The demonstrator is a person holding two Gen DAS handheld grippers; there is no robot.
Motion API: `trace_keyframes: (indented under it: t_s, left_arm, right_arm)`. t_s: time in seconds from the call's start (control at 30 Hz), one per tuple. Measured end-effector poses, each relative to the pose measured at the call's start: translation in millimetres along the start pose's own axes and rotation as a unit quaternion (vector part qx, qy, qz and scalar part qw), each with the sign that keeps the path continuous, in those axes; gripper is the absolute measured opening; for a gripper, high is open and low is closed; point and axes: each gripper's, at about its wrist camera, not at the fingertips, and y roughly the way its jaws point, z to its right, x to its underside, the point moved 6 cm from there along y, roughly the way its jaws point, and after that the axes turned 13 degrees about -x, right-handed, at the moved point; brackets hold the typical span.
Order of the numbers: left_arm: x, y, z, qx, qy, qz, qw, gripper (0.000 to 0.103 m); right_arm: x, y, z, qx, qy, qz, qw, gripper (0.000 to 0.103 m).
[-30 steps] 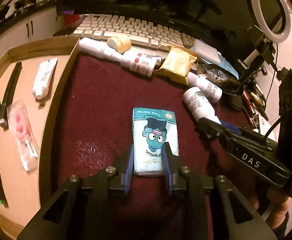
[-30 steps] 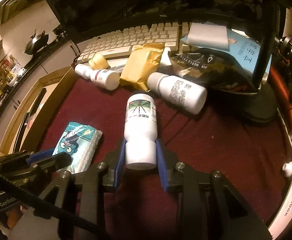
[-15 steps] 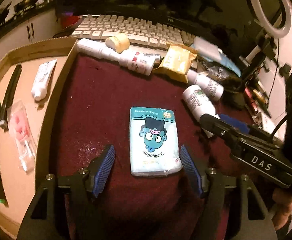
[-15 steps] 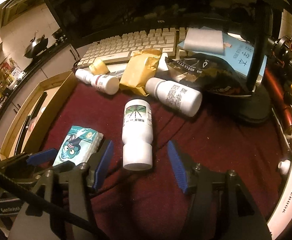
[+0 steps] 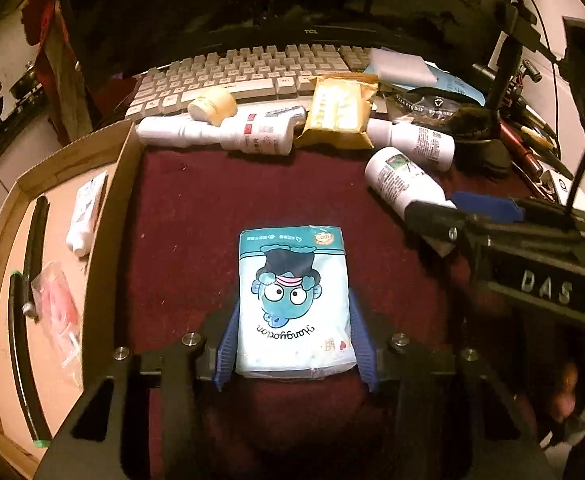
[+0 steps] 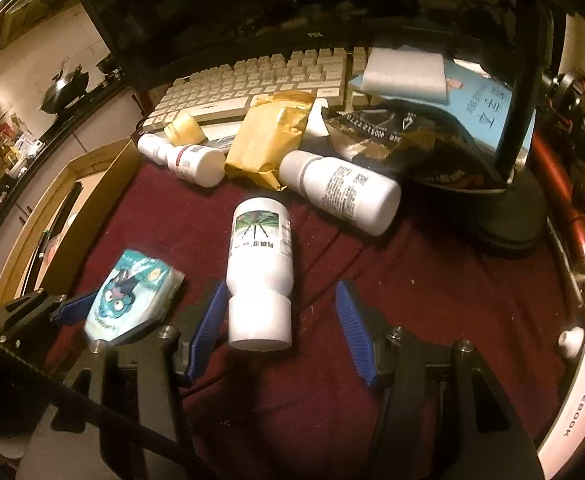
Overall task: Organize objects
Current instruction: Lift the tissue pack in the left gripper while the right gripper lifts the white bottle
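A dark red cloth (image 5: 196, 216) covers the desk in front of a keyboard (image 5: 252, 72), with a cardboard box (image 5: 104, 208) beside it. The tissue pack (image 5: 292, 300) lies flat on the cloth and is gripped by the left gripper (image 5: 294, 338), whose jaws have just closed in. A white bottle (image 6: 258, 268) lies between the spread, non-touching jaws of the right gripper (image 6: 282, 330).

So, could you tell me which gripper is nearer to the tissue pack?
Left. The left gripper has the tissue pack between its fingers; the right gripper sits to one side, open around a white bottle.
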Motion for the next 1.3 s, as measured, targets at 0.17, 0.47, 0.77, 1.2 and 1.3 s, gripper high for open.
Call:
trace_keyframes:
  t_s: [0.17, 0.47, 0.77, 1.2, 1.3]
  left_arm:
    - [6, -9, -5, 0.015, -0.021, -0.006, 0.9996, 0.039]
    - [7, -17, -8, 0.038, -0.037, -0.006, 0.9986, 0.039]
    - [7, -26, -15, 0.066, -0.063, -0.006, 0.9958, 0.039]
    - [8, -25, -16, 0.074, -0.072, -0.007, 0.9946, 0.039]
    - [8, -25, -17, 0.075, -0.071, -0.008, 0.9946, 0.039]
  right_arm:
    - [0, 5, -2, 0.001, 0.001, -0.006, 1.0, 0.056]
    - [3, 10, -15, 0.03, -0.036, -0.014, 0.999, 0.032]
    - [7, -4, -27, -0.033, -0.011, 0.001, 0.999, 0.032]
    - [10, 2, -28, -0.016, -0.026, -0.018, 0.999, 0.036]
    - [8, 5, -28, -0.022, -0.017, -0.014, 1.0, 0.055]
